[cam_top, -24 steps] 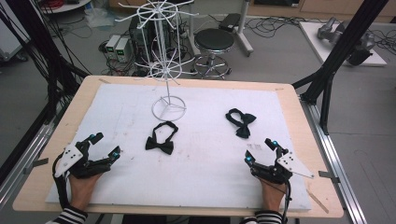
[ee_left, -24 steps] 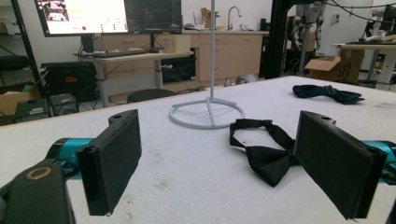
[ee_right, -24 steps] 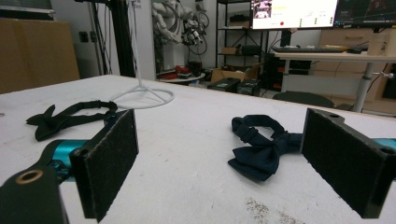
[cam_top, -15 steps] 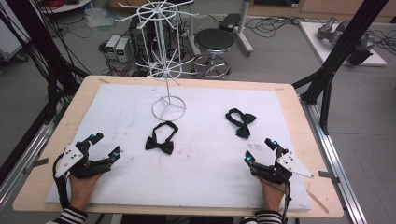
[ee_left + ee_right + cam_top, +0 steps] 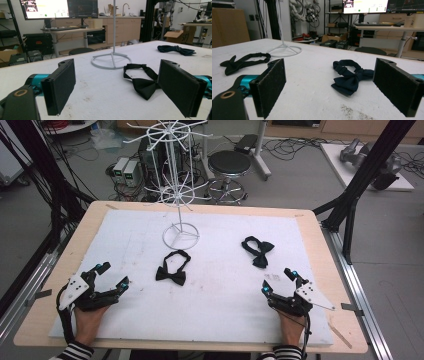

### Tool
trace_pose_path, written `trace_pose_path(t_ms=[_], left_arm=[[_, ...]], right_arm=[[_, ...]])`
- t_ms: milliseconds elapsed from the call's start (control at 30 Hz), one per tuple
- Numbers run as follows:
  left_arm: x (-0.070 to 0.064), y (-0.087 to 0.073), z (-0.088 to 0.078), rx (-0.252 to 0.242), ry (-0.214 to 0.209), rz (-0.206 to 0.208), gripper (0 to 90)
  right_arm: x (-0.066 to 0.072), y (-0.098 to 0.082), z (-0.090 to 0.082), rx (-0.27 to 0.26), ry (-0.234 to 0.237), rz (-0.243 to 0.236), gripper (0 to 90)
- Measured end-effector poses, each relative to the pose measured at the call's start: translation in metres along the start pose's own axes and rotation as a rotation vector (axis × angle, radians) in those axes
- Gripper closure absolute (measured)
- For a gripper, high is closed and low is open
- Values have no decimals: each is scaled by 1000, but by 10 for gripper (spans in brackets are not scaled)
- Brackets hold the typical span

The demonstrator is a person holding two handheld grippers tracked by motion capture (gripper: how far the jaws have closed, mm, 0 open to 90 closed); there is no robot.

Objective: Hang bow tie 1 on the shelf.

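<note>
A black bow tie (image 5: 171, 270) (image 5: 141, 81) (image 5: 243, 62) lies on the white mat in front of a white wire stand (image 5: 179, 185) (image 5: 111, 60) (image 5: 284, 50). A dark navy bow tie (image 5: 258, 250) (image 5: 349, 76) (image 5: 176, 49) lies to its right. My left gripper (image 5: 113, 276) (image 5: 120, 87) rests open at the near left of the mat, nothing between its pads. My right gripper (image 5: 279, 281) (image 5: 334, 87) rests open at the near right, short of the navy tie, also holding nothing.
The white mat (image 5: 215, 300) covers a wooden table (image 5: 45, 285) with bare rims. Black frame posts (image 5: 357, 185) stand at both far corners. A stool (image 5: 228, 167), cables and electronics boxes (image 5: 125, 170) sit on the floor behind the table.
</note>
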State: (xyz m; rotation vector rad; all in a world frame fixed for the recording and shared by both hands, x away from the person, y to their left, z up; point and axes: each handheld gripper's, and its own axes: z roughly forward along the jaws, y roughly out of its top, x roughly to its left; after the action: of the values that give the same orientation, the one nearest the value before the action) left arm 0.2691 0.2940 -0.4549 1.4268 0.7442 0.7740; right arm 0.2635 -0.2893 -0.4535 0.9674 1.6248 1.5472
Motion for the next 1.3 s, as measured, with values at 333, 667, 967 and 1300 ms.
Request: trace_pose_path(t_ms=[333, 667, 967, 1300], left_arm=[[0, 0, 0, 4, 5, 0, 155], [0, 0, 0, 4, 4, -2, 154], [0, 0, 0, 1, 6, -1, 154], [0, 0, 0, 1, 6, -1, 154]], right_arm=[[0, 6, 2, 43, -21, 23, 108], [-5, 41, 15, 78, -15, -5, 108], [-15, 76, 31, 108, -9, 25, 108], [-29, 91, 48, 166, -17, 55, 108]])
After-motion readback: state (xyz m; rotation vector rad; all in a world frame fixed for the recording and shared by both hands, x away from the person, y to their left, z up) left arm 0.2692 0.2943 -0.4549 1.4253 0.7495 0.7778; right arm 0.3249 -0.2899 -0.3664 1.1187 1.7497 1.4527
